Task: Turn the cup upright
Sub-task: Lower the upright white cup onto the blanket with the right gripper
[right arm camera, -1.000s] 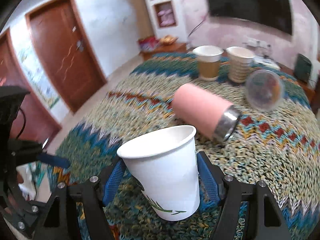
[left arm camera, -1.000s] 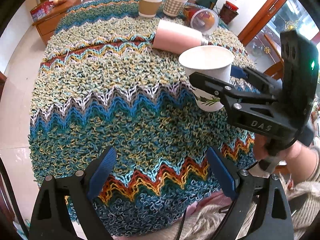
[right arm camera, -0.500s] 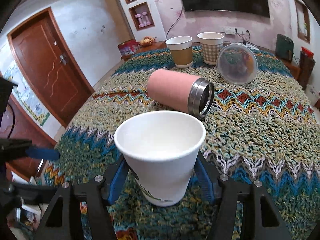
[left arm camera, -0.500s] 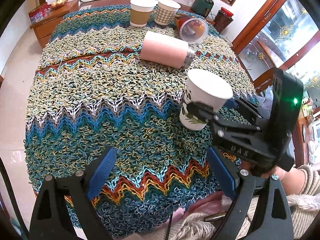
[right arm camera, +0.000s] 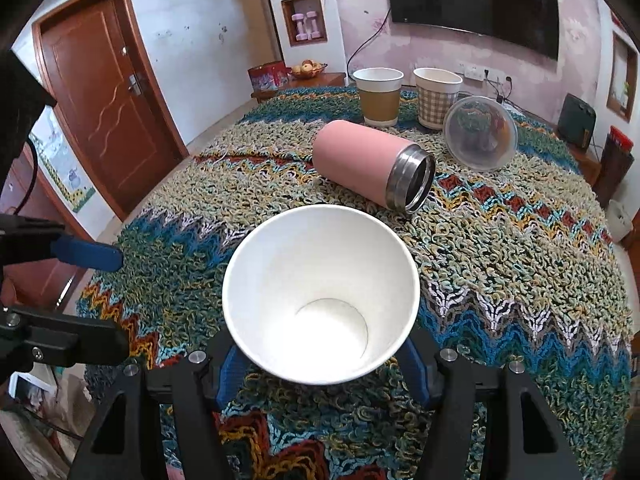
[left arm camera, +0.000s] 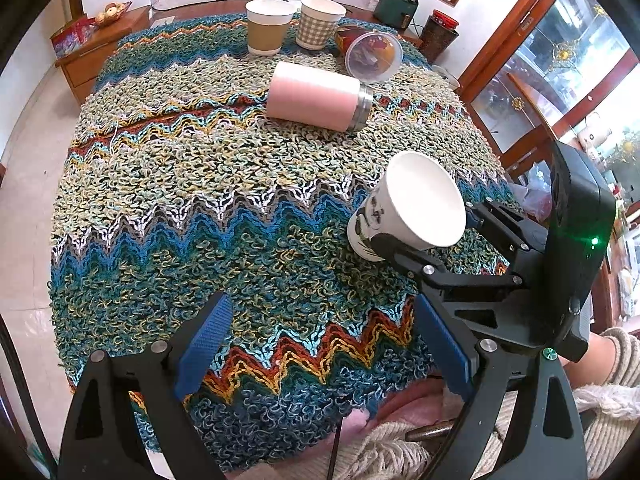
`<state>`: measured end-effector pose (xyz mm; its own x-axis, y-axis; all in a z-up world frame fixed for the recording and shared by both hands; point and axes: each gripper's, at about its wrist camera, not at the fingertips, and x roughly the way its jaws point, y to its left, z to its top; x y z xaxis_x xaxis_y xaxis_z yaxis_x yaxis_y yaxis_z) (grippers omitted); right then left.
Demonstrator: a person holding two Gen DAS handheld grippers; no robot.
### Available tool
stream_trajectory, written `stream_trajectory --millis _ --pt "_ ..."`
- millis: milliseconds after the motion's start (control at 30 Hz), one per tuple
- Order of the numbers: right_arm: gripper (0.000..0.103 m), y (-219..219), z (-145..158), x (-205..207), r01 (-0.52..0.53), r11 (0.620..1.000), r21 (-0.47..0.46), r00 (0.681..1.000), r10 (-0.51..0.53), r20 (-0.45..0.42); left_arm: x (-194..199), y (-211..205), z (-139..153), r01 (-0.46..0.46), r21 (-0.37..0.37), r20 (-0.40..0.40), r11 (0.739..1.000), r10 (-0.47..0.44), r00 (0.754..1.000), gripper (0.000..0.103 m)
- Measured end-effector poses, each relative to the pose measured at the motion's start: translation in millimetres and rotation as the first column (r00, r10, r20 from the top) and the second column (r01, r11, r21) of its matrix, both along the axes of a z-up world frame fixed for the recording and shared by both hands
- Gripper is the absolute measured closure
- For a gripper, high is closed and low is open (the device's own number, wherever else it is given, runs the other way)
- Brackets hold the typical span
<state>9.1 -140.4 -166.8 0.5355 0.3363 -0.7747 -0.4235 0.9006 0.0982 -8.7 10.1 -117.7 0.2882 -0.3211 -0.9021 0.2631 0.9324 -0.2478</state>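
Right wrist: right claw (right arm camera: 320, 364) grips smooth conical paper cup (right arm camera: 320, 300), seemingly on looped knit; left claw (left arm camera: 320, 344) gapes.

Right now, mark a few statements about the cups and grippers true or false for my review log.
1. The right gripper holds the white paper cup. True.
2. The pink tumbler stands upright. False: it lies on its side on the knitted cloth.
3. The left gripper is open and holds nothing. True.
4. The brown-sleeved cup and checked cup are tipped over. False: both stand upright at the far edge.
5. The clear plastic container lies on its side. True.
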Motion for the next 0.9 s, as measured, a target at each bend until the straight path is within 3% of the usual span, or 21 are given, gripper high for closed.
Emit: stream_trajectory --millis 300,567,900 --pt "0.03 6.5 2.9 -5.8 -0.019 0.998 -0.058 0.999 0.021 0.032 -0.3 1.0 -0.1 0.005 -0.005 -0.006 1.0 -0.005 1.0 0.01" --pt "0.03 -2.1 11.8 -14.1 -0.037 0.996 -0.086 0.999 0.036 -0.01 -0.3 0.6 7.3 0.0 -0.015 -0.002 1.0 0.0 1.0 0.01" --pt "0.029 -22.7 82.0 -34.5 -0.034 0.996 -0.077 0.999 0.034 -0.002 -4.0 -10.9 37.8 0.018 -0.023 0.056 1.0 -0.017 0.998 0.01"
